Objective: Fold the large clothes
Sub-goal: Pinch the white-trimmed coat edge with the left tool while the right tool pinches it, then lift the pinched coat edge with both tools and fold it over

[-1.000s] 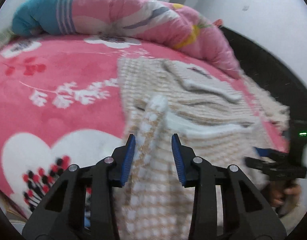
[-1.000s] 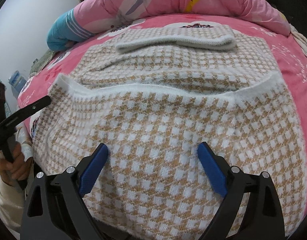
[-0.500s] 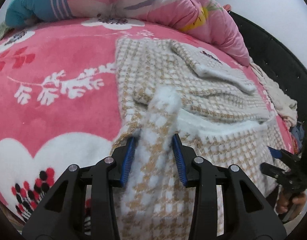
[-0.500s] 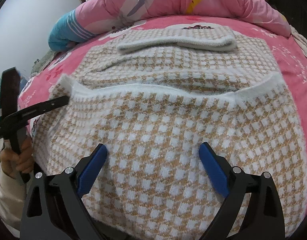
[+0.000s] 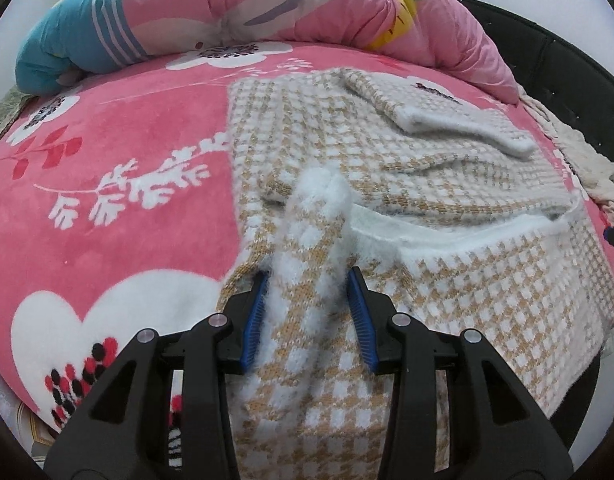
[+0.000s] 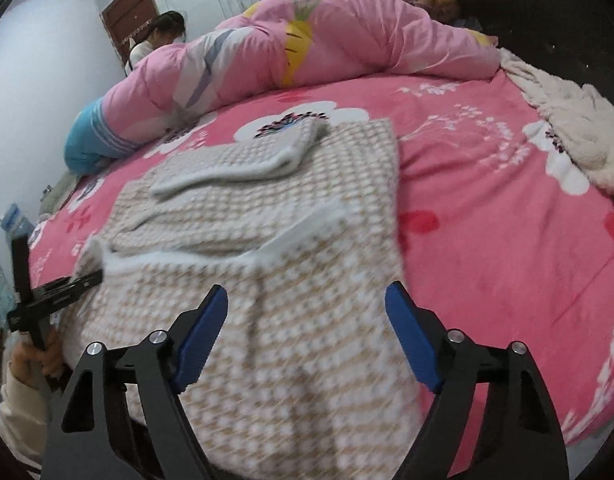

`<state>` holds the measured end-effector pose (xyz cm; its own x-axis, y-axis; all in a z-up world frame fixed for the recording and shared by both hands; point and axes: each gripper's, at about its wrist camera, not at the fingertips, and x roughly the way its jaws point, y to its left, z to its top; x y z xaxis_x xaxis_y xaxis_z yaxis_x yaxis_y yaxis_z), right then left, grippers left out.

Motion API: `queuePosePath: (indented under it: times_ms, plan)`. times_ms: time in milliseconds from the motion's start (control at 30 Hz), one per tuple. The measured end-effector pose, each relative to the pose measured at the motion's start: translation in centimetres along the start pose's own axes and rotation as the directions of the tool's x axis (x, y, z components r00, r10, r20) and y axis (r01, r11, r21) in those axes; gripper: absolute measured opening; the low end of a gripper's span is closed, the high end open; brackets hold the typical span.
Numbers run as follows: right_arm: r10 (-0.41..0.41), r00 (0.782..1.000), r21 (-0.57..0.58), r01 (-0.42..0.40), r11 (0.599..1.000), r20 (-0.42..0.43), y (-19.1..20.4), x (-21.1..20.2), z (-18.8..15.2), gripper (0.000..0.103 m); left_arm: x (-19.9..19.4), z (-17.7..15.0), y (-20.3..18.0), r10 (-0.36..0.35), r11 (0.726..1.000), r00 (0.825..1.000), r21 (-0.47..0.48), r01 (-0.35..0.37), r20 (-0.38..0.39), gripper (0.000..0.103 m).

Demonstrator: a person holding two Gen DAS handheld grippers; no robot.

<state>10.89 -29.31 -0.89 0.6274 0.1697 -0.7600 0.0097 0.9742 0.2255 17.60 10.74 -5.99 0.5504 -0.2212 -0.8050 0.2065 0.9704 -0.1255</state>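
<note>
A large beige-and-white checked knit sweater (image 5: 447, 184) lies on the pink bed, its lower part folded up over the body, white hem (image 5: 447, 232) across the middle. My left gripper (image 5: 309, 312) is shut on a bunched corner of the sweater (image 5: 311, 248) at its left edge. My right gripper (image 6: 307, 340) is open and empty above the sweater's near fold (image 6: 291, 320), towards its right edge. A folded sleeve (image 6: 243, 160) lies across the far part. The left gripper also shows in the right wrist view (image 6: 87, 280).
A pink floral blanket (image 5: 107, 200) covers the bed. A rolled pink and blue duvet (image 6: 291, 52) lies along the far side. A cream fleece throw (image 6: 567, 120) sits at the right by the black headboard (image 6: 547, 8). A person (image 6: 163, 36) sits behind the duvet.
The right gripper has swung to the right and lifted, now seeing the sweater's right edge and bare bed. The left gripper still pinches the same corner, slightly closer to the bed.
</note>
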Motion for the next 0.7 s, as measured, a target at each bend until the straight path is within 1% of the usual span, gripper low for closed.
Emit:
queuePosePath:
  times_ms: [33,100,167,200,233,333,367,433,467,500,533,567,633,667,700]
  plan:
    - [0.0,1.0,0.001,0.0,1.0,-0.003,-0.3,0.5,0.3,0.076,0.0,0.0,0.0,0.003,1.0,1.0,0.001,-0.003,-0.002,0.039]
    - [0.002,1.0,0.007,-0.002,1.0,-0.015,-0.9,1.3,0.5,0.068,0.1,0.1,-0.2,0.012,1.0,1.0,0.005,-0.012,-0.005,0.039]
    - [0.005,0.999,0.019,-0.004,1.0,-0.032,-1.5,2.0,0.6,0.063,0.2,0.1,-0.3,0.016,1.0,1.0,0.005,-0.016,-0.007,0.039]
    - [0.015,0.999,0.028,-0.014,1.0,-0.042,-1.7,2.4,0.5,0.061,0.2,0.1,-0.3,0.019,1.0,1.0,0.005,-0.018,-0.009,0.039]
    - [0.026,0.998,0.038,-0.024,0.999,-0.052,-1.8,2.7,0.4,0.057,0.2,0.2,-0.3,0.02,1.0,1.0,0.005,-0.02,-0.009,0.039]
    - [0.037,0.997,0.047,-0.034,0.998,-0.061,-2.2,2.7,-0.4,0.054,0.3,0.2,-0.3,0.024,1.0,1.0,0.007,-0.024,-0.011,0.04]
    - [0.038,0.997,0.047,-0.035,0.998,-0.063,-2.2,2.6,-0.6,0.051,0.3,0.3,-0.4,0.027,1.0,1.0,0.008,-0.027,-0.011,0.04]
    - [0.043,0.997,0.045,-0.04,0.998,-0.065,-2.2,2.2,-1.0,0.046,0.5,0.3,-0.6,0.035,0.999,0.999,0.018,-0.035,-0.012,0.04]
    - [0.047,0.997,0.042,-0.044,0.998,-0.068,-2.0,2.1,-1.2,0.039,0.5,0.3,-0.8,0.04,0.999,0.999,0.021,-0.04,-0.012,0.04]
    - [0.048,0.996,0.038,-0.045,0.998,-0.072,-1.8,2.0,-1.3,0.037,0.5,0.3,-0.8,0.045,0.999,0.999,0.027,-0.045,-0.011,0.04]
    - [0.039,0.996,0.026,-0.037,0.999,-0.076,-1.5,1.9,-1.5,0.032,0.5,0.3,-0.9,0.052,0.998,0.999,0.034,-0.052,-0.009,0.04]
    - [0.002,0.997,-0.002,-0.002,1.0,-0.078,-1.0,2.0,-1.6,0.024,0.5,0.3,-1.0,0.059,0.998,0.998,0.039,-0.059,-0.006,0.04]
    - [-0.053,0.996,-0.035,0.051,0.998,-0.078,-0.3,2.0,-1.8,0.015,0.4,0.2,-1.4,0.077,0.996,0.997,0.049,-0.077,0.003,0.037]
    - [-0.064,0.996,-0.038,0.062,0.997,-0.068,0.0,1.7,-1.9,0.012,0.2,0.2,-1.6,0.09,0.994,0.996,0.058,-0.091,0.012,0.036]
    - [-0.066,0.996,-0.037,0.064,0.997,-0.06,0.2,1.4,-2.0,0.011,-0.1,0.1,-1.8,0.096,0.993,0.995,0.065,-0.098,0.023,0.029]
